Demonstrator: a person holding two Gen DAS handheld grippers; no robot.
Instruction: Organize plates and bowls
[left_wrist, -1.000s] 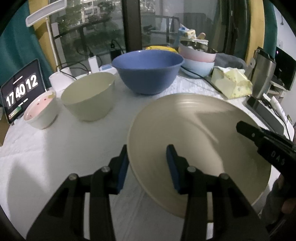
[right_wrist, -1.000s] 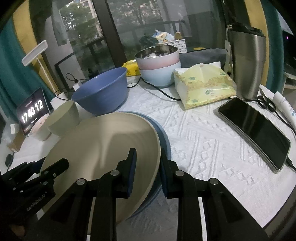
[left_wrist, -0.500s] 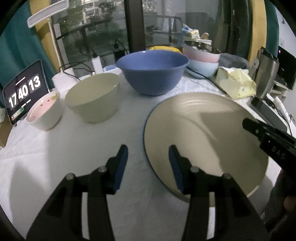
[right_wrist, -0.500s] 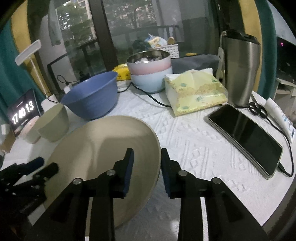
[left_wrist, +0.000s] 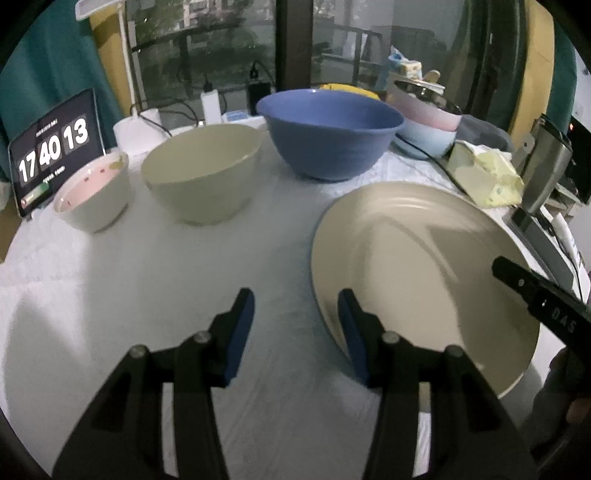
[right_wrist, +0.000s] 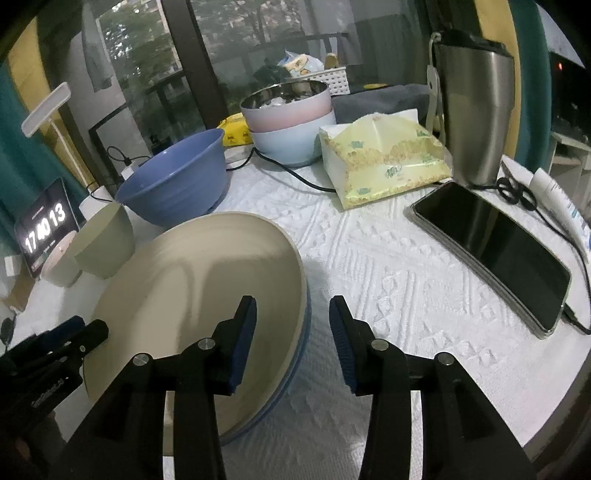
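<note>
Worktop (right_wrist: 406, 266): covered by a white textured cloth, with dark windows and teal curtains seen behind it.
Beige plate (left_wrist: 424, 266): found lying flat on the cloth, stacked on a blue plate (right_wrist: 301, 354) of which only the rim is seen peeking out underneath.
Left tongs (left_wrist: 295, 325): jaws have just been opening, nothing is pinched now. The plate's near-left edge is crossed by the right-hand pad, but it isn't squeezed.
Right tongs (right_wrist: 291, 332): jaws have just been opening too and the plate is let go. The stack's rim is seen in the gap, closer to the left pad, with bare cloth under the right pad.
Blue bowl (left_wrist: 328, 133): parked well ahead of the left tongs, past the plate's far edge.
Cream bowl (left_wrist: 201, 171): placed ahead and a bit left of the left tongs, just beside the blue bowl.
Small pink-lined bowl (left_wrist: 92, 192): set further left, next to the cream bowl.
Stacked pastel bowls (right_wrist: 290, 118): kept far ahead of the right tongs, pink one nested in a light blue one.
Clock tablet (left_wrist: 51, 151): propped at the far left, behind the small bowl.
Tissue pack (right_wrist: 384, 158): seen ahead-right of the right tongs.
Steel tumbler (right_wrist: 474, 114): stood upright behind the tissue pack's right end.
Phone (right_wrist: 491, 254): laid flat off to the right of the right tongs.
</note>
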